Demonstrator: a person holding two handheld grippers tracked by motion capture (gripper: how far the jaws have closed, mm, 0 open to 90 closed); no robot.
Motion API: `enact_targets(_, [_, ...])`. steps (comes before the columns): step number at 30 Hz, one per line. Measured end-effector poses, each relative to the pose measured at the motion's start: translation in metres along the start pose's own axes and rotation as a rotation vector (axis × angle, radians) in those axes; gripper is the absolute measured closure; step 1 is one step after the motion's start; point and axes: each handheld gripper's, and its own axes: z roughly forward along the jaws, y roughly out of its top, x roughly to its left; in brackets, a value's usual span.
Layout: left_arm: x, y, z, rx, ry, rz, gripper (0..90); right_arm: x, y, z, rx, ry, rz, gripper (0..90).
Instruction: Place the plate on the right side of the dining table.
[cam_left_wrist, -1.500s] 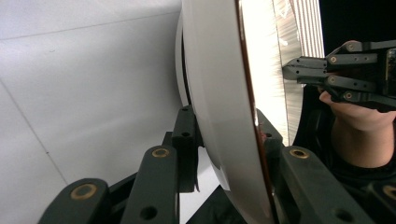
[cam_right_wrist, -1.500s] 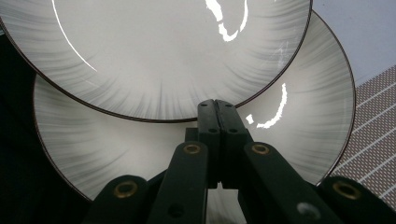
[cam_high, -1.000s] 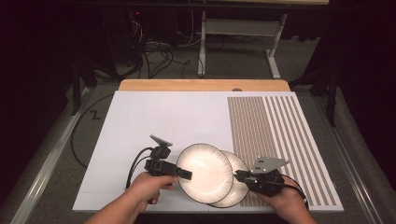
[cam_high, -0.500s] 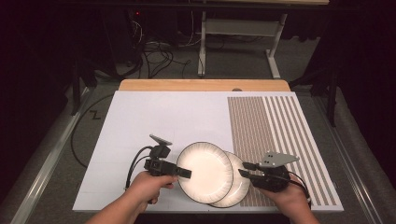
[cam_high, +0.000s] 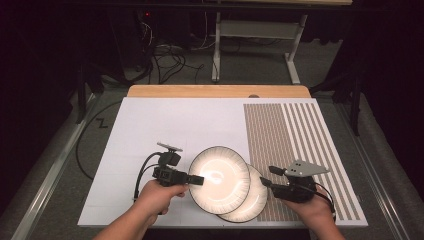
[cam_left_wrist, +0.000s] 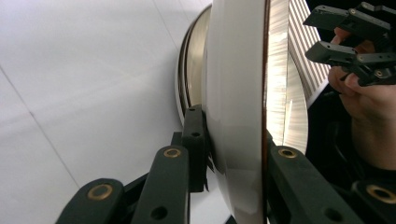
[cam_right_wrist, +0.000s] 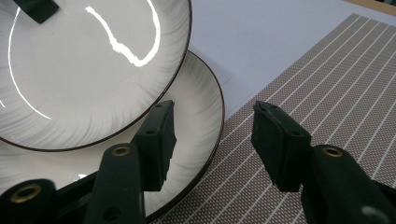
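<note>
We see a glossy white glazed ceramic upper plate (cam_high: 219, 179) with a thin dark rim, throwing bright glare, clamped in the matt black plastic left gripper (cam_high: 196, 180) with brass-coloured rivets. Below it lies a second glossy ceramic plate (cam_high: 252, 200), faintly brushed. Beside the matt black right gripper (cam_right_wrist: 212, 140) lies a woven brown striped mat (cam_high: 295, 145), rough-textured. Under both claws spreads a smooth matt white board (cam_high: 165, 125); beyond it, a pale wooden table edge (cam_high: 215, 91).

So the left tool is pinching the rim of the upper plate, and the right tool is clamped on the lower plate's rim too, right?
Not quite. The left tool does pinch the rim of the upper plate, but the right tool is not clamped: its jaws have just been opening and stand apart over the lower plate edge, with nothing pressed between them, as the right gripper view shows.
</note>
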Motion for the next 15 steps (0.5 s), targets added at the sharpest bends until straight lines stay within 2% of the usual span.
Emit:
enact_targets(7, [-0.0021,0.0055,-0.0021,-0.053,0.026,0.071,77.6,-0.0035,-0.0007,-0.0032,-0.02,-0.034,0.004,44.0])
enact_targets(8, [-0.0014,0.0062,-0.0015,-0.068,0.026,0.087,77.6,-0.0047,-0.0011,-0.0049,-0.033,-0.057,0.004,41.8])
enact_targets(9, [-0.0014,0.0062,-0.0015,-0.068,0.026,0.087,77.7,-0.0047,-0.0011,-0.0049,-0.033,-0.057,0.004,41.8])
enact_targets(14, [0.0008,0.0059,-0.0001,-0.112,0.021,0.137,77.8,-0.0066,-0.002,-0.0076,-0.049,-0.078,0.01,37.6])
enact_targets(15, [0.0004,0.0055,0.0001,-0.126,0.023,0.161,77.8,-0.0069,-0.0022,-0.0079,-0.052,-0.079,0.011,36.8])
